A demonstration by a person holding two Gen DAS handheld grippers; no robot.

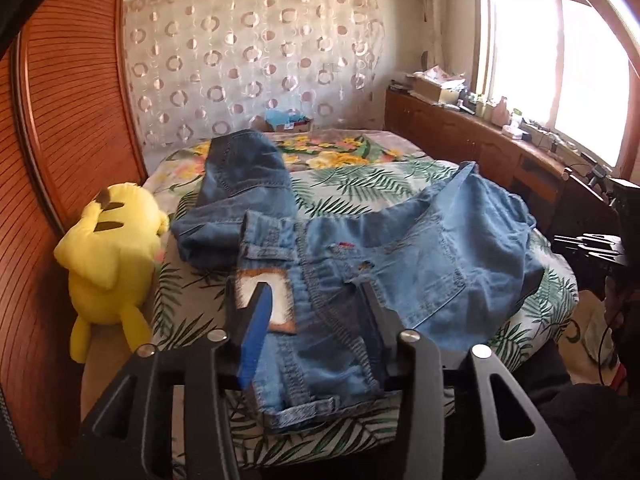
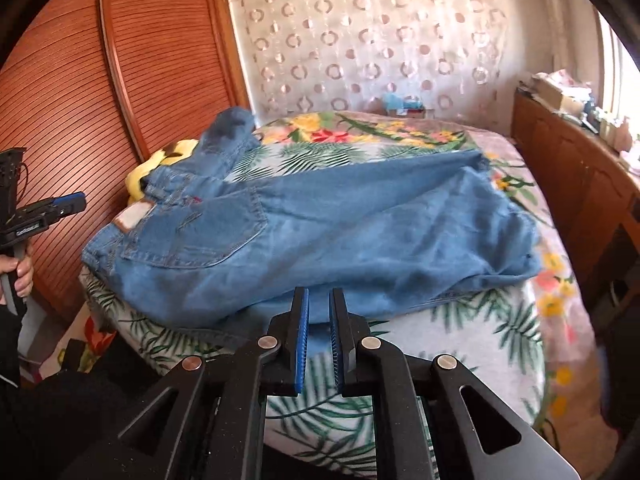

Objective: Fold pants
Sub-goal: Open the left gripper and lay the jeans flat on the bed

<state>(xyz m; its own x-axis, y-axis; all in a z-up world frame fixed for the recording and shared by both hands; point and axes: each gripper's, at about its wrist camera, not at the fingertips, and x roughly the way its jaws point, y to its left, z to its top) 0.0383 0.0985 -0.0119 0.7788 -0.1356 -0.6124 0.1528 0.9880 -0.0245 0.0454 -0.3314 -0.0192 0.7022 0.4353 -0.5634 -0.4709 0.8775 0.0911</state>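
While two claws hover, one pair of jeans lies.

Daylight from blown-out window, soft motion blur, fisheye bending, dark corners

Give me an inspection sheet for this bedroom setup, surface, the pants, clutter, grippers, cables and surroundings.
Surface: bed with leaf and flower print cover.
Job's things: blue jeans spread across the bed, back pocket up, one leg lying away toward the wardrobe; not yet folded.
Clutter: yellow plush toy at the bed's edge beside the waistband; small box at the far end.
Grippers: left gripper jaws open, straddling the waistband; right gripper jaws nearly closed at the jeans' near edge, whether pinching cloth cannot be told.
Cables: wires on the floor beside the bed.
Surroundings: wooden slatted wardrobe, ring-pattern curtain, bright window, cluttered wooden sideboard.
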